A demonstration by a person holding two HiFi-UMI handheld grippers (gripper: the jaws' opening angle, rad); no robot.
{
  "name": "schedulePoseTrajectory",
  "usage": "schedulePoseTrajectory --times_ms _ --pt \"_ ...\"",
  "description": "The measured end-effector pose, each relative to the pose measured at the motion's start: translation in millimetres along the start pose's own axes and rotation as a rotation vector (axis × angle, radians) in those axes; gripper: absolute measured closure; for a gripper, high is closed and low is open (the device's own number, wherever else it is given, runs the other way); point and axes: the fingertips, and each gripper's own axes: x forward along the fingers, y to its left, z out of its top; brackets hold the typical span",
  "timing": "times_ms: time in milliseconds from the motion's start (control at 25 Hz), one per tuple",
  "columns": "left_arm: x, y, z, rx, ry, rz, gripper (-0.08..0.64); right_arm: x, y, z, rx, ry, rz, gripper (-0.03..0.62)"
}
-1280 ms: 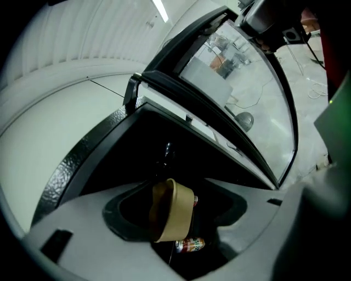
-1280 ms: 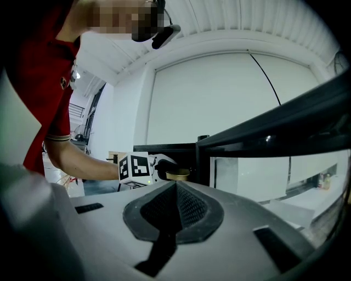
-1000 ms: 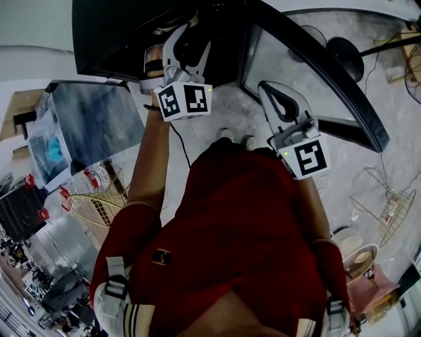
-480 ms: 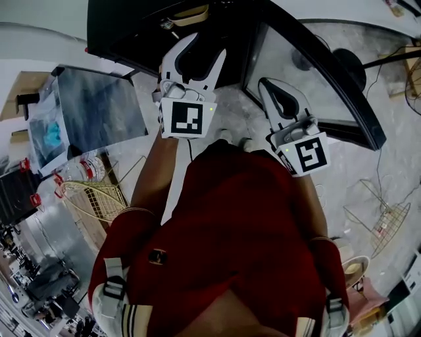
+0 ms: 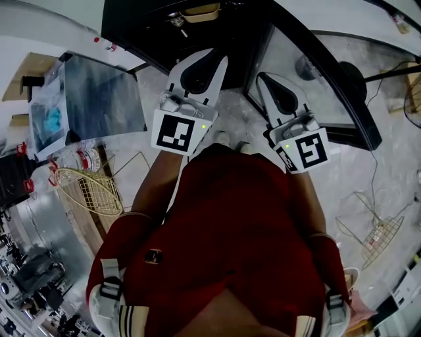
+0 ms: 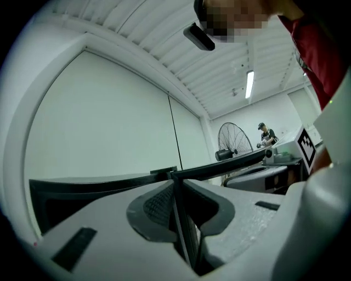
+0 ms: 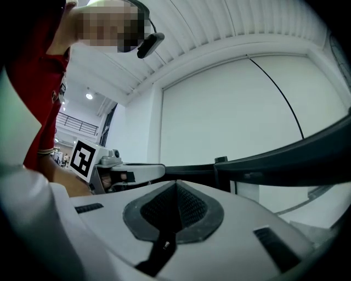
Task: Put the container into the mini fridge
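The black mini fridge (image 5: pixel 164 26) stands open at the top of the head view, its glass door (image 5: pixel 316 72) swung out to the right. A beige container (image 5: pixel 200 11) sits inside, at the frame's top edge. My left gripper (image 5: pixel 217 54) hangs in front of the opening, clear of the container. Its jaws are closing, with only a narrow slit between the pads (image 6: pixel 159 206) and nothing in it. My right gripper (image 5: pixel 260 76) is shut and empty beside the door. From the right gripper view, my right gripper (image 7: pixel 176 184) faces the dark door frame (image 7: pixel 285 159).
A glass-topped cabinet (image 5: pixel 99 99) stands at the left, with a wire basket (image 5: pixel 89 191) and a bottle (image 5: pixel 79 158) below it. Another wire basket (image 5: pixel 378 233) and a cable lie on the floor at the right. A fan (image 6: pixel 236 140) and a person (image 6: pixel 266 134) are far off.
The left gripper has drawn back from the fridge opening and its wide jaws have come nearly together. The container stays inside the fridge. The right gripper has hardly moved.
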Motion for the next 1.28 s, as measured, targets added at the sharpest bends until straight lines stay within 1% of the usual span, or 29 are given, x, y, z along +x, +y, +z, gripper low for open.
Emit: schedulePoseTrajectory --times_ms 280,440,520,640,920,1280 --pt "-21 -9 3 -0.107 -0.007 0.004 0.551 4 16 14 0.006 -0.039 0.044 0.594" --pt "-30 -10 2 -0.182 -0.022 -0.007 0.554 5 25 17 0.004 -0.047 0.061 0.594" --pt "-34 -11 2 -0.201 -0.028 -0.008 0.554 5 29 17 0.003 -0.050 0.067 0.594" --pt "-38 -13 4 -0.208 -0.034 -0.014 0.554 4 33 19 0.001 -0.053 0.073 0.594" --pt "-45 -23 8 -0.192 -0.050 -0.034 0.554 0 39 22 -0.007 -0.070 0.076 0.594" --pt "-51 -24 9 -0.195 -0.057 -0.024 0.554 -2 43 23 -0.015 -0.076 0.085 0.594"
